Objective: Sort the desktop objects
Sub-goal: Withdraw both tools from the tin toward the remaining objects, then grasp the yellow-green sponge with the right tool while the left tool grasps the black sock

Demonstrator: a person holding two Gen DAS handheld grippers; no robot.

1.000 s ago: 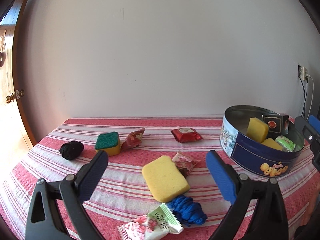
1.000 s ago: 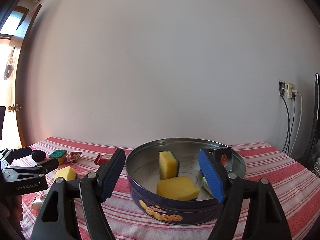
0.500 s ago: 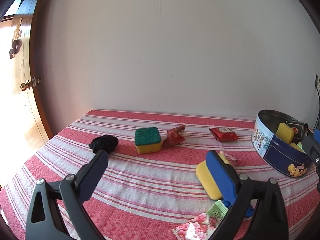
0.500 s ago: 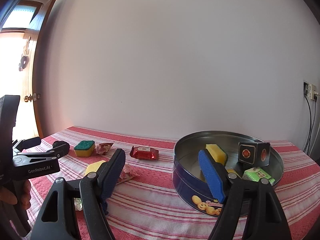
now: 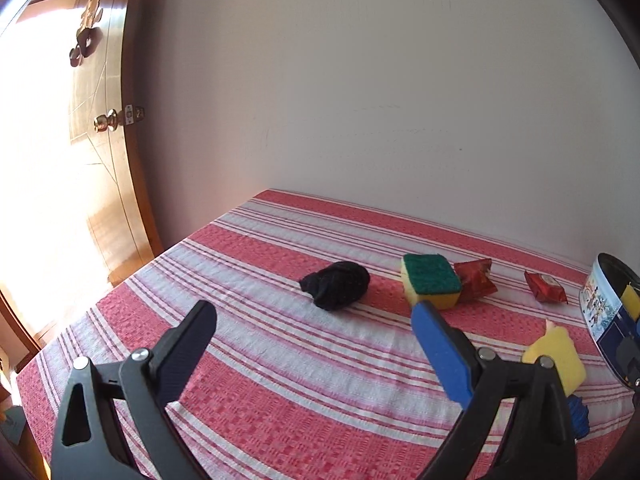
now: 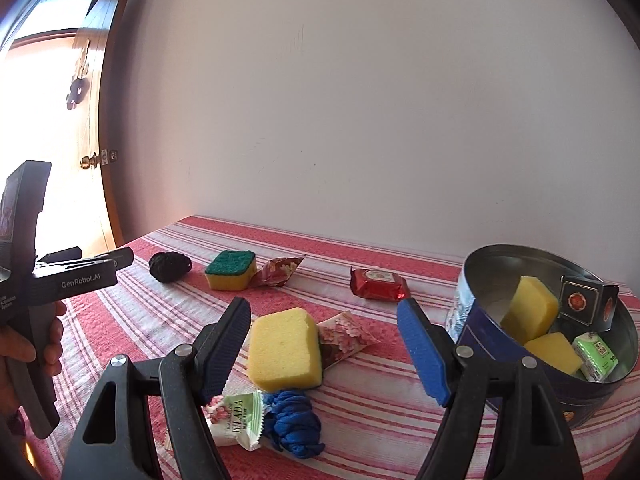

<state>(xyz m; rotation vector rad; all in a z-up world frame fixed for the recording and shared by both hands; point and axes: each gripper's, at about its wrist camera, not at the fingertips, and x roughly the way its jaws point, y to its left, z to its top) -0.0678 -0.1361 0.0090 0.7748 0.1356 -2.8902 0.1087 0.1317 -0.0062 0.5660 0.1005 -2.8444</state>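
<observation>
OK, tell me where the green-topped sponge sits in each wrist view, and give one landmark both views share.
Left wrist: green-topped sponge right of centre, just above the blue fingertip, touching a red snack packet.
Right wrist: same sponge left of centre, far back on the cloth.
Shared landmark: the black bundle, lying apart to the sponge's left in both.

Striped table [image 6: 400, 264] carries 2 sponges [image 6: 285, 349], snack packets [image 6: 377, 283], blue tin [image 6: 472, 312]

The left gripper [image 5: 316, 354] gapes empty over the striped tablecloth [image 5: 280, 380], before a black bundle [image 5: 336, 285].
</observation>
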